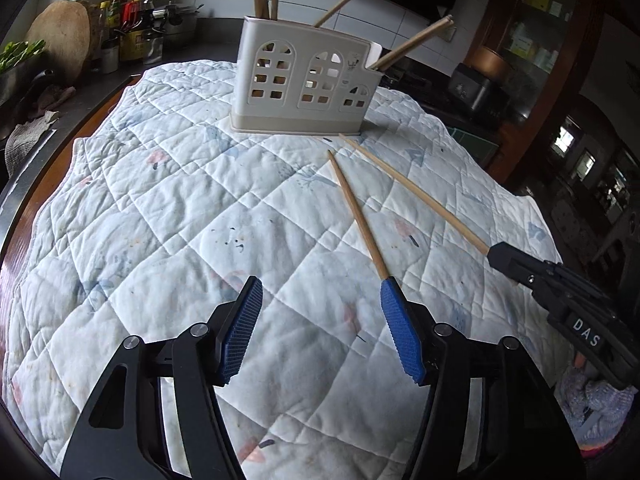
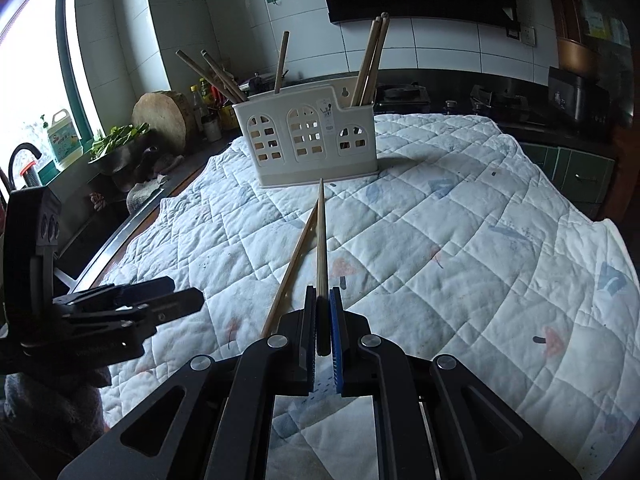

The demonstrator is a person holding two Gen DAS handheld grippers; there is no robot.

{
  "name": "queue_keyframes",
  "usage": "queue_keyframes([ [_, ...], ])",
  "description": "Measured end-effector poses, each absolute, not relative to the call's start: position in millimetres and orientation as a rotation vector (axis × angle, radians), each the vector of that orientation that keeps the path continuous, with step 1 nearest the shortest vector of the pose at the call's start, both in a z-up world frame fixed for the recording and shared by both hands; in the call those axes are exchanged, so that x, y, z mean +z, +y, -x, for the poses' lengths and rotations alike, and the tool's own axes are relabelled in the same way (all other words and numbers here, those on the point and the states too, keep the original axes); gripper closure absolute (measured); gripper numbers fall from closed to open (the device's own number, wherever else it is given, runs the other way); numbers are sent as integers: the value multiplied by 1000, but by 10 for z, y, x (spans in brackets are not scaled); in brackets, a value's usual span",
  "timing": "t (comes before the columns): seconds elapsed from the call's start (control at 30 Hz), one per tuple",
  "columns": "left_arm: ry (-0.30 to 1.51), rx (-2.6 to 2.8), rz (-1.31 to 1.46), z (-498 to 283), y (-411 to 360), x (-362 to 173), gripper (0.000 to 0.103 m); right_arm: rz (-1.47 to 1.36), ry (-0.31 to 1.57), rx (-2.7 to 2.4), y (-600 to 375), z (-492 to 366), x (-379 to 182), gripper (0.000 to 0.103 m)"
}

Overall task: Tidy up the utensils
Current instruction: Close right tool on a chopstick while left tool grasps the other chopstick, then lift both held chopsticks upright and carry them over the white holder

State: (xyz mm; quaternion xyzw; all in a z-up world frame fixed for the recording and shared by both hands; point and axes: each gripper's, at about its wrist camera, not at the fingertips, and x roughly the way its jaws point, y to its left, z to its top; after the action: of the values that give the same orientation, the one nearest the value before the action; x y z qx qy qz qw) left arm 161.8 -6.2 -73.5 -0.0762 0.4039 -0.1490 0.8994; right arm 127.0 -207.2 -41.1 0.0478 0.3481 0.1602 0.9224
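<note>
Wooden chopsticks already stand in the cream utensil holder (image 2: 308, 140): several lean out of its left and right compartments, so a good part of the sorting looks done. Two are not yet in. One chopstick (image 2: 322, 240) is clamped by its thick end between the closed pads of the right hand-held gripper (image 2: 323, 322), its tip pointing toward the holder's base; from the left wrist view it runs off to the right into that gripper. The other chopstick (image 1: 358, 214) lies loose on the quilted cloth (image 1: 160, 200) that covers the counter, just in front of the holder. The left hand-held gripper (image 1: 322, 320) has its blue pads apart with nothing between them; the right pad's tip sits at the loose chopstick's thick end, though contact cannot be told. By my judgement, what remains is dropping the held stick into a compartment, then grasping and stowing the last one.
</note>
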Motion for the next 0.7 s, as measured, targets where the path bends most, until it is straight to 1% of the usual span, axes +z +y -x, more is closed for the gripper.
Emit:
queue_keyframes([
  [0.17, 865, -361, 126, -1593, -337, -831, 54, -105, 688, 321, -2198, -1193, -300, 97],
  [0.4, 906, -377, 95, -1643, -611, -983, 75, -108, 672, 311, -2299, -1156, -239, 97],
  [0.7, 911, -332, 89, -1718, -691, -1035, 83, -115, 661, 310, -2330, -1149, -209, 96],
])
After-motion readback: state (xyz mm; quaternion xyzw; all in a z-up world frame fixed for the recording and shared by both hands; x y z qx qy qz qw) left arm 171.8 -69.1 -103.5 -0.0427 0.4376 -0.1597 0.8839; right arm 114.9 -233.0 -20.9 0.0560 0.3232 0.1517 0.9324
